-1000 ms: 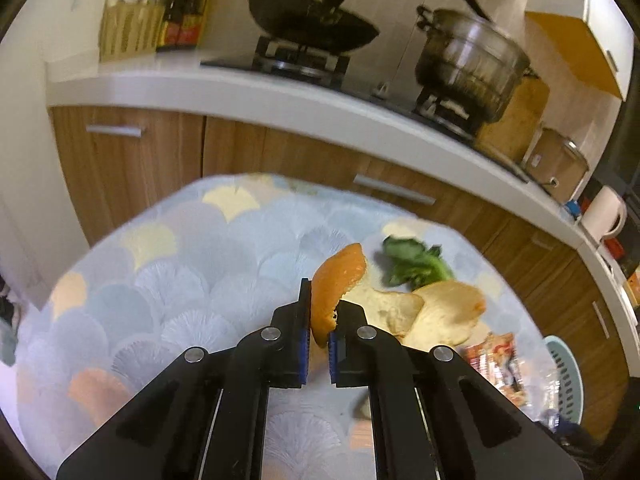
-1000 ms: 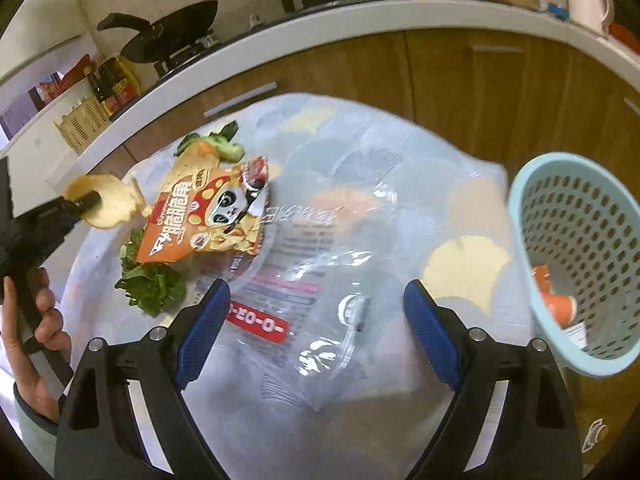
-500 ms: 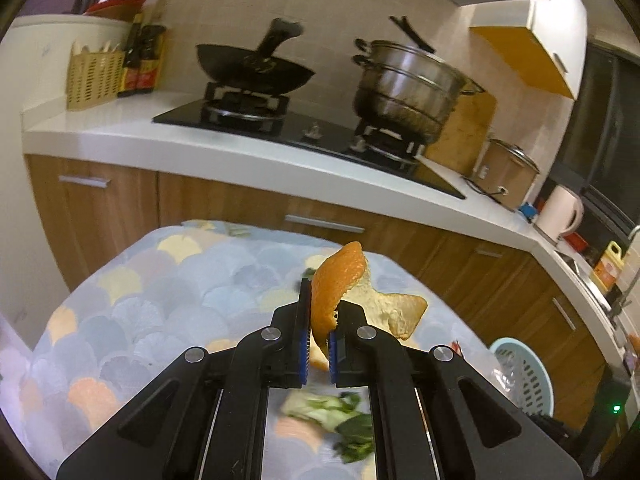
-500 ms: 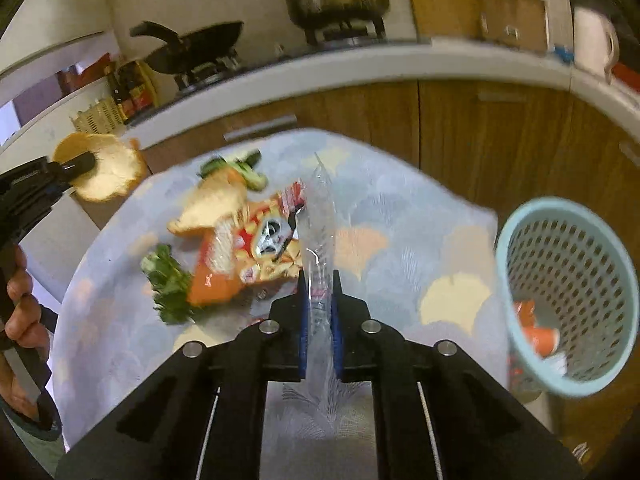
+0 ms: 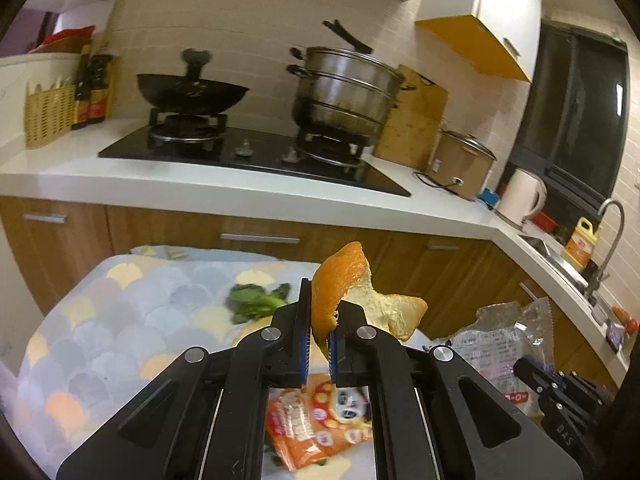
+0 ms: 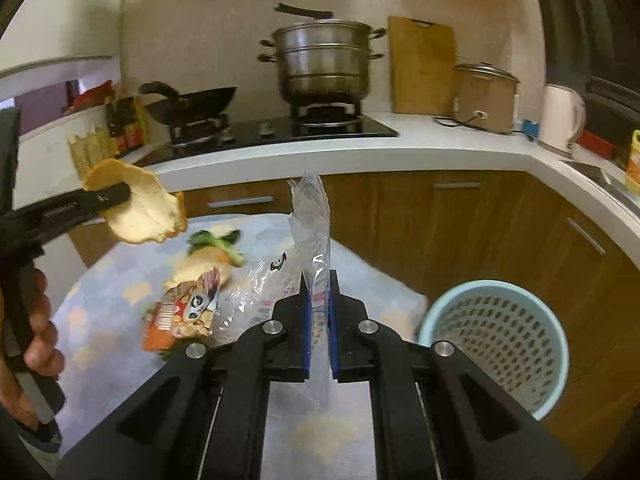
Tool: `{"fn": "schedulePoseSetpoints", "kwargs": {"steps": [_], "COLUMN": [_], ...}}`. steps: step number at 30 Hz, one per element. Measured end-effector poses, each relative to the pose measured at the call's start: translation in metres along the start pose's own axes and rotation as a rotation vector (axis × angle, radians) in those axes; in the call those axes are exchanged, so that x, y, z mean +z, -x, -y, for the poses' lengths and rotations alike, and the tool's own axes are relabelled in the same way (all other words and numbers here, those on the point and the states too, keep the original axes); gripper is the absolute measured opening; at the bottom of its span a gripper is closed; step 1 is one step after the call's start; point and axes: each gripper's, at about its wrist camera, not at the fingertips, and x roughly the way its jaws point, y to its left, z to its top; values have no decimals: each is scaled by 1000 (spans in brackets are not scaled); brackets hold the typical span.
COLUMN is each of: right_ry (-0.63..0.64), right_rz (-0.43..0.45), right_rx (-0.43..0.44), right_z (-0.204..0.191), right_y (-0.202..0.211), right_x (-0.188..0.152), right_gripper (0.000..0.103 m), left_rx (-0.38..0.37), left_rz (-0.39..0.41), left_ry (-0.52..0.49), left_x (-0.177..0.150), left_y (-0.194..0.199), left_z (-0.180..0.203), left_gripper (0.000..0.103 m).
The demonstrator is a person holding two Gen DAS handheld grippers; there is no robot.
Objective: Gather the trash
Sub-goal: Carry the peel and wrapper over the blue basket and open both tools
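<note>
Left wrist view shows the left tongs [image 5: 319,346] clenched on an orange peel [image 5: 340,288], raised above the counter [image 5: 100,320]; the right tongs [image 6: 319,334] clamp a clear plastic bag [image 6: 312,220]. Carrying step: next, both loads likely need releasing over the blue basket [image 6: 500,336] off the counter's right edge

wrist views face stove [image 5: 256,152], sharing table [image 6: 120,280]

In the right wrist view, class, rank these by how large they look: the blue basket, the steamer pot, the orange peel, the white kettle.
1. blue basket
2. steamer pot
3. orange peel
4. white kettle

Pot and peel look close; the peel sits nearer the camera, so that pair is unsure.
</note>
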Motion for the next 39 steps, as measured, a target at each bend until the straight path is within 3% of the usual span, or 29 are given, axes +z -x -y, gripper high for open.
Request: {"fn": "schedulePoseSetpoints", "kwargs": {"steps": [9, 17, 24, 32, 36, 39], "right_ry": [-104, -238, -321, -393, -413, -429], "right_rz": [16, 12, -39, -123, -164, -197], "right_rx": [-111, -210, -315, -358, -357, -327], "right_z": [68, 146, 197, 239, 249, 253], "right_y": [14, 20, 8, -16, -28, -38], "right_x": [-11, -29, -56, -87, -96, -101], "right_gripper": [5, 5, 5, 5, 6, 9], "left_rx": [-74, -171, -241, -287, -308, -313], "left_rz": [-52, -131, -233, -351, -397, -419], "left_ry": [-90, -182, -250, -314, -336, -360], "left_x": [-8, -31, -65, -107, -123, -131], "left_y": [-29, -74, -120, -166, -175, -180], "left_z": [60, 142, 207, 253, 264, 269], "left_gripper": [5, 5, 5, 5, 12, 30]}}
